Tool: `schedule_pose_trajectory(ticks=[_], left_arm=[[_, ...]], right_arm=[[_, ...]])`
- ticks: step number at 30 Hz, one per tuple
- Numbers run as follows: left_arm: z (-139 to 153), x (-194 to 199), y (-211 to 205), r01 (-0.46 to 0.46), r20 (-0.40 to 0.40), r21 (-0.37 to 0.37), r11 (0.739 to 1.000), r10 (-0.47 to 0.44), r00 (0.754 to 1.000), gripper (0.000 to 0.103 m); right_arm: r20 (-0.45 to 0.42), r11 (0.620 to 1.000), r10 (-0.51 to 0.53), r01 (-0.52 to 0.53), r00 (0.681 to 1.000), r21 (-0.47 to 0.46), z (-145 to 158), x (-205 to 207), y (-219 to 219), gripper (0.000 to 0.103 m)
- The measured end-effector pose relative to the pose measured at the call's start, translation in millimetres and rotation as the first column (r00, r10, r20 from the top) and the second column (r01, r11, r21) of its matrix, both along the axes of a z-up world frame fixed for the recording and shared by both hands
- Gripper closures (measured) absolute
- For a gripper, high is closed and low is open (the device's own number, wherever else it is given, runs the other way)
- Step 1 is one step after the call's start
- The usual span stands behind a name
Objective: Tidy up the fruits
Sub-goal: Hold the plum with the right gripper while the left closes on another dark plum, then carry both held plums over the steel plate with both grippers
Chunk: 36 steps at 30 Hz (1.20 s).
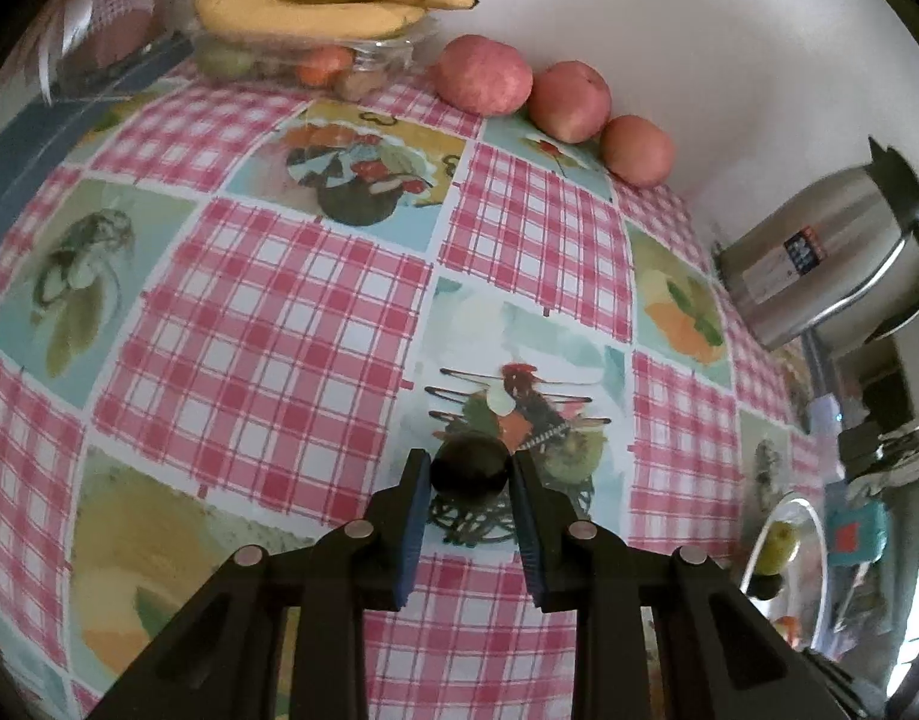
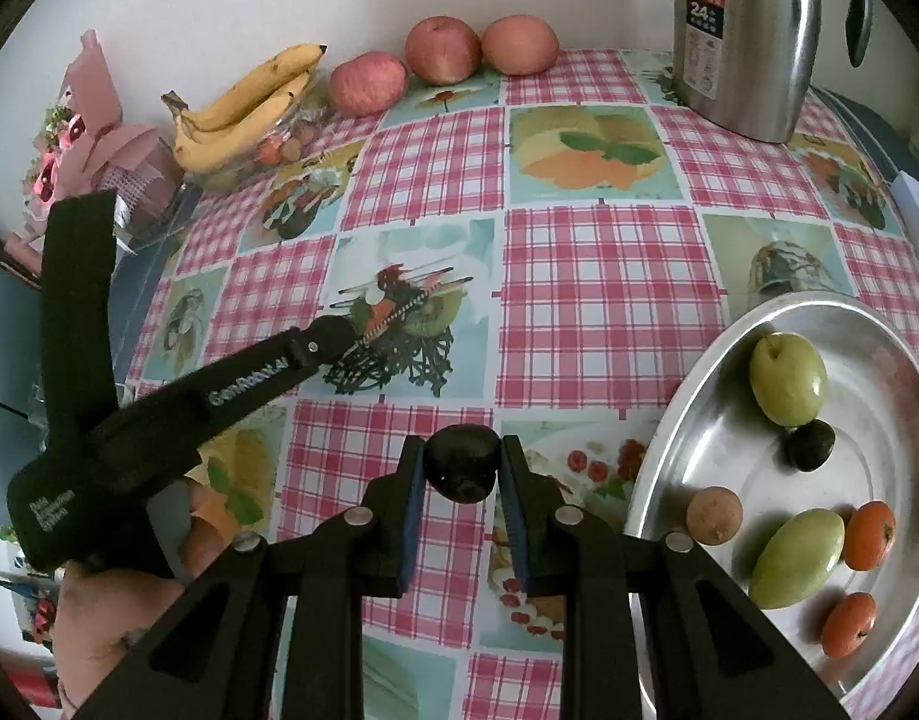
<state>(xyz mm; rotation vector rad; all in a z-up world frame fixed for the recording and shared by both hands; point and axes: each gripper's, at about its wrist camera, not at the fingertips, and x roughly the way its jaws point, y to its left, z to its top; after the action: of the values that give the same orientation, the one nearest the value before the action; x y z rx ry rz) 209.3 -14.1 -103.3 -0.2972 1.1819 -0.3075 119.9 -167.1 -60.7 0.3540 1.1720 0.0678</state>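
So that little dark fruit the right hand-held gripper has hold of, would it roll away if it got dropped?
Probably. The dark fruit looks rounded and smooth, so on the flat tablecloth it would likely roll. It seems firm: the right hand-held gripper pinches it without visible squashing. Its glossy skin may be a bit slippery.

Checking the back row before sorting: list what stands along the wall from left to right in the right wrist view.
Pink gift box → bananas → first apple → second apple → third apple → steel flask.
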Motion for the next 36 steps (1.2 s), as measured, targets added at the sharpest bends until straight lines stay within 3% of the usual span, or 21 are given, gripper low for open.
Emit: schedule_pose_trajectory(ticks=[11, 23, 36], left_arm=[[21, -20, 2, -0.018, -0.052, -0.012, 1.0, 0.018, 0.999, 0.074], [56, -46, -16, 0.015, -0.003, 0.041, 0.999, -0.015, 1.0, 0.074], [74, -84, -68, 0.158, 0.018, 0.027, 0.987, -0.158, 0.987, 0.074]], right_arm=[[0.009, 0.999, -0.034, 0.033, 0.999, 0.019, 6, -9, -10, 0.078], [0.017, 0.992, -0.122, 0.121, 0.992, 0.046, 17, -30, -36, 0.078], [0.031, 0.963, -0.267, 0.265, 0.963, 0.045, 25, -77, -90, 0.078]])
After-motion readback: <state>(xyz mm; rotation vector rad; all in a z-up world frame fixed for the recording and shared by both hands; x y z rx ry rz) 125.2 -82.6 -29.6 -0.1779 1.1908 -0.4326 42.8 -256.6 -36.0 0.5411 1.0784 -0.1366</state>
